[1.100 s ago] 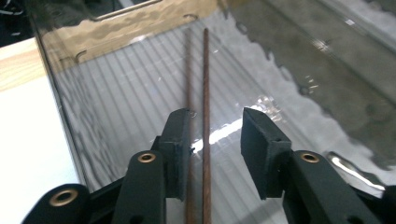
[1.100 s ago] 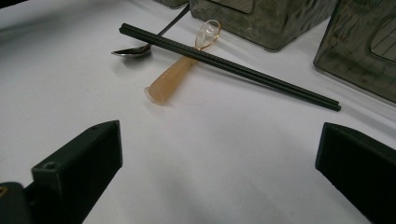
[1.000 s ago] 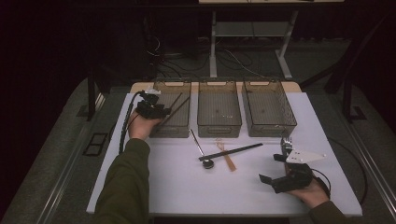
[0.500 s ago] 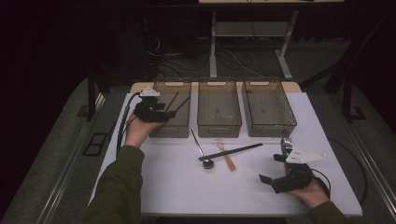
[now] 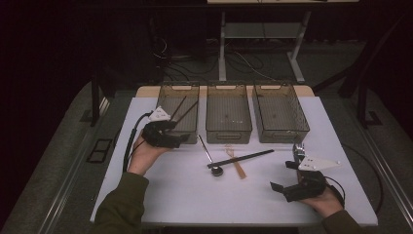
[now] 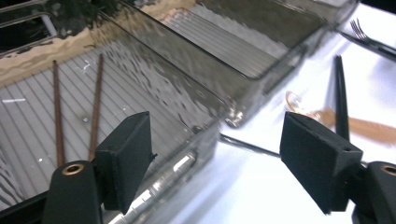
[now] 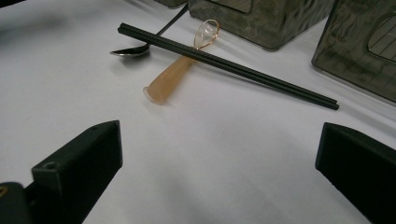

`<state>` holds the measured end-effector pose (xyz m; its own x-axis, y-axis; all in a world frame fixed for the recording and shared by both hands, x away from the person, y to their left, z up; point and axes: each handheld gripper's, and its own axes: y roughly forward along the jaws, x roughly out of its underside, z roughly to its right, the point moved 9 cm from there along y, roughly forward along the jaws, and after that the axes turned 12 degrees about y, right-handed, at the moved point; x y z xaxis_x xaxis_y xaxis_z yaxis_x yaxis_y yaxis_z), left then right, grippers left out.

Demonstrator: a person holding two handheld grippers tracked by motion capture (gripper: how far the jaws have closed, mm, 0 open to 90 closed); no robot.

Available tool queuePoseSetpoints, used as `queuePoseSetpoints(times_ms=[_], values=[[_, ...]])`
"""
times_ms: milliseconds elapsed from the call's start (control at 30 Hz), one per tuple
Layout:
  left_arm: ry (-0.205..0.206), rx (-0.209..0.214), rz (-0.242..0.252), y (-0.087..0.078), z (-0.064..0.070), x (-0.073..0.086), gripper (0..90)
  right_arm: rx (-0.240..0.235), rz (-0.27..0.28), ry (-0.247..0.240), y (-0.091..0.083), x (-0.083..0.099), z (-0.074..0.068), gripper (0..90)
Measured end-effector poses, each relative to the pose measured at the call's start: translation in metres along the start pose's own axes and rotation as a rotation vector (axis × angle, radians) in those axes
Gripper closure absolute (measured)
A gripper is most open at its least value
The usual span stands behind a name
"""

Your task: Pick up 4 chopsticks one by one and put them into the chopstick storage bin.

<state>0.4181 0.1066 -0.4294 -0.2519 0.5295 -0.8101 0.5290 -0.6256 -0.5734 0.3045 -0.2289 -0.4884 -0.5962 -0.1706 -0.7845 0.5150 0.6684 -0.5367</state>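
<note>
Sorting cutlery into three clear bins across the white table: the left bin already holds two brown chopsticks. Compared with a second ago, your left gripper has drawn back from over that bin toward its near front wall, which suggests the drop is done and the hand is free for the next piece. Its jaws stand wide apart, nothing between them, straddling the bin's front corner in the left gripper view. Your right gripper has not moved; it rests low near the table's front right, jaws spread and empty, aimed at the pile. There the black chopsticks lie across the amber spoon, the metal spoon just beside.
</note>
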Motion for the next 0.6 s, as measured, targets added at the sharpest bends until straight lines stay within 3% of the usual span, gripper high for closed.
queuePoseSetpoints(times_ms=[100,400,600], values=[[-0.005,0.021,0.010,-0.003,0.011,0.005,23.0,-0.002,0.003,-0.003,-0.001,0.000,-0.001,0.4],[0.020,0.032,0.007,-0.012,0.032,0.022,18.8,-0.003,0.002,-0.003,-0.002,0.000,-0.001,0.4],[0.026,0.056,0.045,-0.020,0.051,0.036,17.8,-0.003,0.001,-0.002,-0.002,0.000,-0.002,0.4]])
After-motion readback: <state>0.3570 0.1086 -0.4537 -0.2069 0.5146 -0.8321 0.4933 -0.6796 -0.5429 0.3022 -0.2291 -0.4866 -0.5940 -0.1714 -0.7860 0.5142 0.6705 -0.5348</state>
